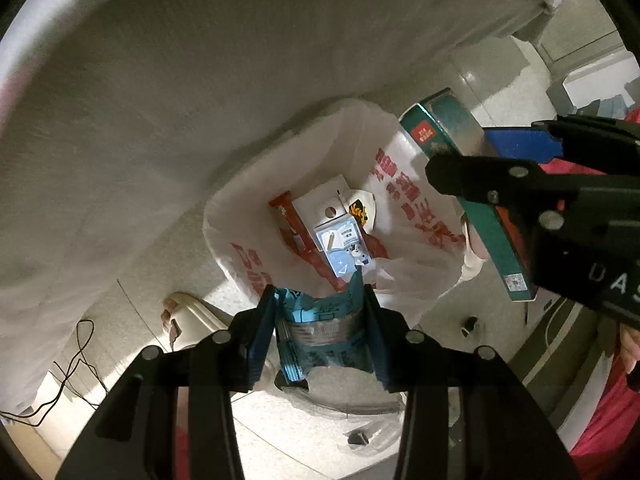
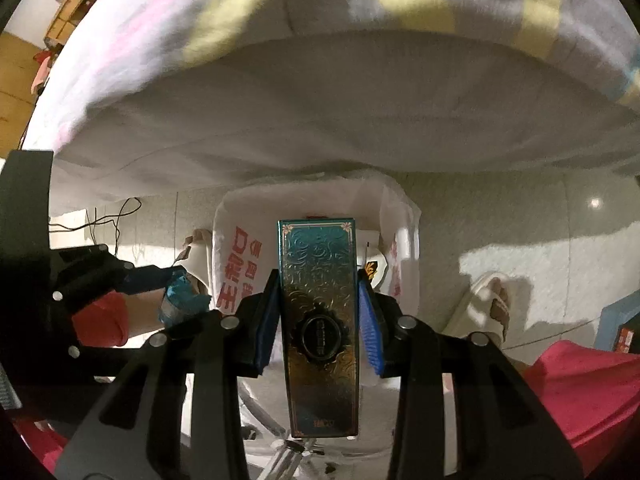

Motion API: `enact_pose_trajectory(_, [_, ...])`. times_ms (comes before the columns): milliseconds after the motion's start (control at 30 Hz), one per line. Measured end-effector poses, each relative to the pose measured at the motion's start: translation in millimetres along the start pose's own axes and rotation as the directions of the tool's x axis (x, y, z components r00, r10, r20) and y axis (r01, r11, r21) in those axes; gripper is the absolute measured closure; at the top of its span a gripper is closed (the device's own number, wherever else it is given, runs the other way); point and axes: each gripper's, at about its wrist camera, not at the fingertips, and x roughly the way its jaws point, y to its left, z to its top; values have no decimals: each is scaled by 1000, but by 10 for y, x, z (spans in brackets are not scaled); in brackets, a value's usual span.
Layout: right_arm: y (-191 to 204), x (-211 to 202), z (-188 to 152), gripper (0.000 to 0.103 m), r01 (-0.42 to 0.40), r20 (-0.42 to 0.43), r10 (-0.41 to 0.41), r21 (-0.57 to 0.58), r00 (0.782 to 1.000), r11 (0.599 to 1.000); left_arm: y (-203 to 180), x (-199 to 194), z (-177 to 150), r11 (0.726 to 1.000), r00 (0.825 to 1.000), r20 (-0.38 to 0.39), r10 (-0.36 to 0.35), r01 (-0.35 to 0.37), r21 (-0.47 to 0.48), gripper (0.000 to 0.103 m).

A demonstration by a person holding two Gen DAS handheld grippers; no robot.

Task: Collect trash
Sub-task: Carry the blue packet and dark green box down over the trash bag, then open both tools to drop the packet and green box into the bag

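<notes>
Teal box (image 2: 320,320) clamped in right fingers (image 2: 267,322); left fingers (image 1: 262,334) grip blue wrapper (image 1: 320,328).

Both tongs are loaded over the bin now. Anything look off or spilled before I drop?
Nothing spilled. The left tongs grip a crumpled blue wrapper; the right tongs hold the teal box. The bin liner sags unevenly, but the opening is clear.

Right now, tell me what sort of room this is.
Probably a bedroom at home. A white-sheeted mattress edge overhangs a pale tiled floor, a white bin lined with a red-printed plastic bag stands beside it, and a white slipper lies on the floor.
</notes>
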Motion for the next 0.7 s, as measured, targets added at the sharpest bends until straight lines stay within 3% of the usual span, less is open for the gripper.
enact_pose_trajectory(700, [-211, 484, 163, 67, -15, -64, 24, 144, 998, 989, 5, 360, 180, 998, 997, -70, -38, 40, 37, 61])
